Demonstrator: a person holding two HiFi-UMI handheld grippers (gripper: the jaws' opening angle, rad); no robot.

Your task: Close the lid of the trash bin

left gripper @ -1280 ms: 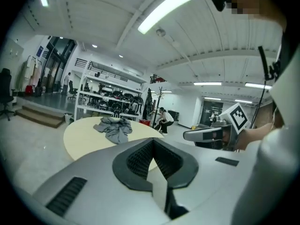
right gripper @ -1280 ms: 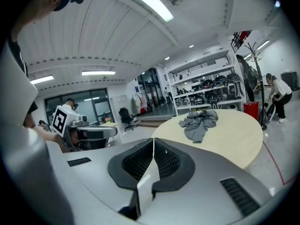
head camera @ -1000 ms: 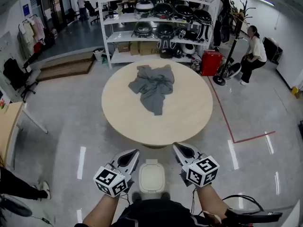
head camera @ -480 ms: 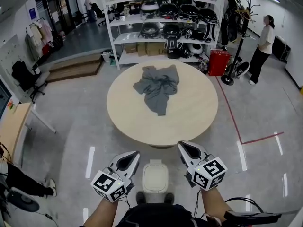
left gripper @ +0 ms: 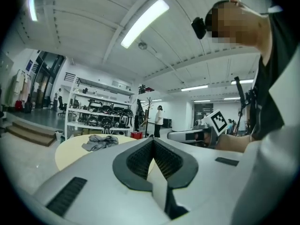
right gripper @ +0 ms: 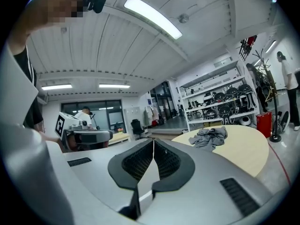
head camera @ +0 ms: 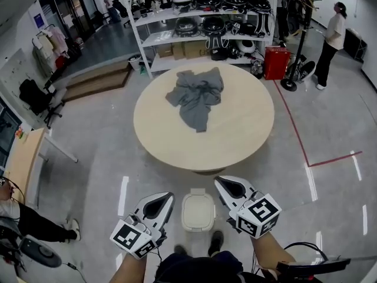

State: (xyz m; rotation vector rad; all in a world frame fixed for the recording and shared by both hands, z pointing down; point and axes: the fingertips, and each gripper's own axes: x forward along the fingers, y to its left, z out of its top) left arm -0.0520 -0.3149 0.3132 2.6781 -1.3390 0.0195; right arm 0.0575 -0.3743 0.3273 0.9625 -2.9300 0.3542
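A small white trash bin (head camera: pixel 197 211) stands on the floor just in front of the person's feet, its lid lying flat on top. My left gripper (head camera: pixel 166 197) hangs to the bin's left and my right gripper (head camera: pixel 220 183) to its right, both above it and apart from it. Each gripper's jaws meet at the tips with nothing between them, as the left gripper (left gripper: pixel 152 139) view and the right gripper (right gripper: pixel 153 140) view show. The bin is hidden in both gripper views.
A round beige table (head camera: pixel 235 128) stands just beyond the bin with a grey cloth (head camera: pixel 196 96) on it. White shelving (head camera: pixel 200 22) with helmets is behind it, a red box (head camera: pixel 277 62) to its right. A person (head camera: pixel 331 37) stands far right.
The view has shifted back, so the bin and table sit further ahead. Both grippers stay on either side of the bin, the left one a little lower in the picture.
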